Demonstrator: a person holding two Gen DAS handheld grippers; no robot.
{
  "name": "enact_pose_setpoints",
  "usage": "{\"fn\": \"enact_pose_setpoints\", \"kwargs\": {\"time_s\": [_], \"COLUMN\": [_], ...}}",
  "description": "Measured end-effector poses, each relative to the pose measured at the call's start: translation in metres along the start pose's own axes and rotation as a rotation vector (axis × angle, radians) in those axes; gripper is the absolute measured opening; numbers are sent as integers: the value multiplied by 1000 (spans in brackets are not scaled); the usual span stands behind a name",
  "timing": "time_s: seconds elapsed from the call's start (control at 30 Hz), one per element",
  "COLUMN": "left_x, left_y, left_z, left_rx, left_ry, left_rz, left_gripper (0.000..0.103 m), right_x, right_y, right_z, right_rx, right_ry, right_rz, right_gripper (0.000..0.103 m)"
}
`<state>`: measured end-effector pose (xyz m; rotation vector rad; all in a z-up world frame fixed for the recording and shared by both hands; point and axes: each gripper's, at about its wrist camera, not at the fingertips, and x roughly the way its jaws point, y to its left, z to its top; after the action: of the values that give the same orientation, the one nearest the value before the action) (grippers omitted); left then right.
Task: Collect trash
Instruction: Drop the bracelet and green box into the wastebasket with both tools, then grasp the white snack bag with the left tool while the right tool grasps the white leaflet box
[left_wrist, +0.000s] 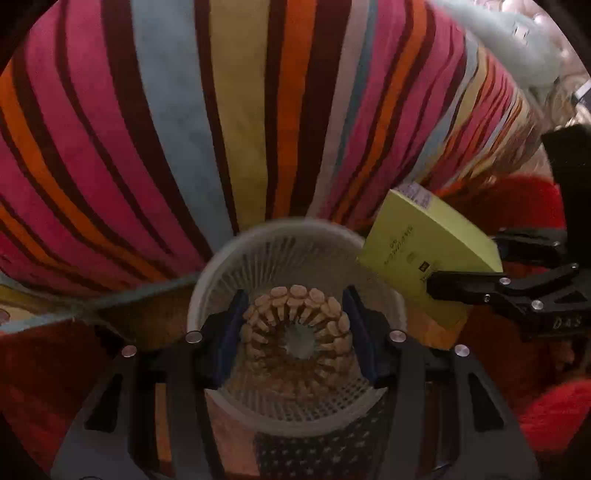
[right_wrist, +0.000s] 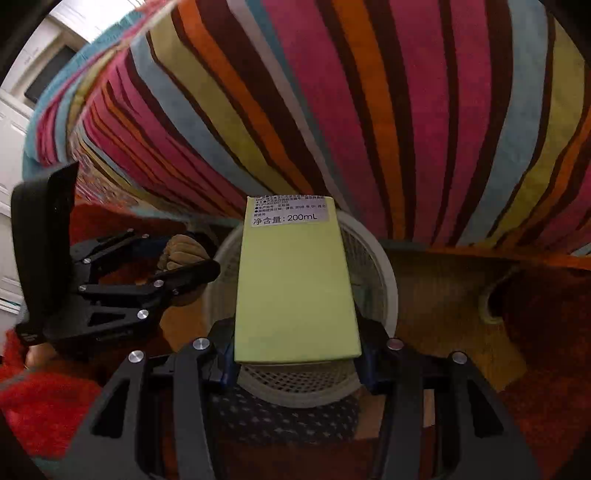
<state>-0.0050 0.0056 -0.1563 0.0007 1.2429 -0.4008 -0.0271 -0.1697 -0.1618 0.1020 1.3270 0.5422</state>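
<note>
The right claw (right_wrist: 297, 354) is clenched on a yellow-green box (right_wrist: 295, 284), hanging over the white mesh basket (right_wrist: 384, 280). The left claw (left_wrist: 295, 332) grips what looks like a ring-shaped tan object (left_wrist: 295, 325) above the basket's rim, the striped cushion (left_wrist: 221, 110) close behind.

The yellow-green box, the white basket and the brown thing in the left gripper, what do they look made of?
The box looks like matte cardboard: flat faces, crisp folded edges, a stuck-on label. The basket looks like moulded plastic, with an even lattice and a smooth rim. The brown thing is unclear: matte tan segments ringed together, perhaps wood.
</note>
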Motion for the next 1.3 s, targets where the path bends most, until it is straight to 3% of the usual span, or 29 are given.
{"fn": "enact_pose_setpoints", "kwargs": {"time_s": [0.13,0.3,0.33,0.4,0.43,0.5,0.73,0.83,1.3], "left_x": [-9,-6,-5,0,2,7,21,30,30], "left_y": [0,4,2,-4,-3,-1,1,5,-1], "left_z": [0,1,-1,-2,-3,-3,-9,-12,-8], "left_rx": [12,-8,-15,-21,-27,-30,-60,-67,-52], "left_ry": [-20,24,38,53,70,83,135,167,146], "left_rz": [12,17,4,-8,-4,7,-25,-40,-43], "left_gripper": [53,55,56,59,68,72,72,86,86], "right_x": [8,10,10,7,6,4,3,5,-3], "right_y": [8,12,10,7,5,3,-3,-2,-1], "right_z": [4,1,-3,-8,-11,-12,-11,-8,-7], "right_rx": [-44,-74,-74,-76,-75,-71,-36,-42,-33], "right_ry": [11,-2,-5,-14,-28,-44,-36,-28,-55], "right_rz": [-29,-55,-59,-75,-94,-117,-112,-111,-127], "right_gripper": [47,47,49,67,71,74,74,74,74]}}
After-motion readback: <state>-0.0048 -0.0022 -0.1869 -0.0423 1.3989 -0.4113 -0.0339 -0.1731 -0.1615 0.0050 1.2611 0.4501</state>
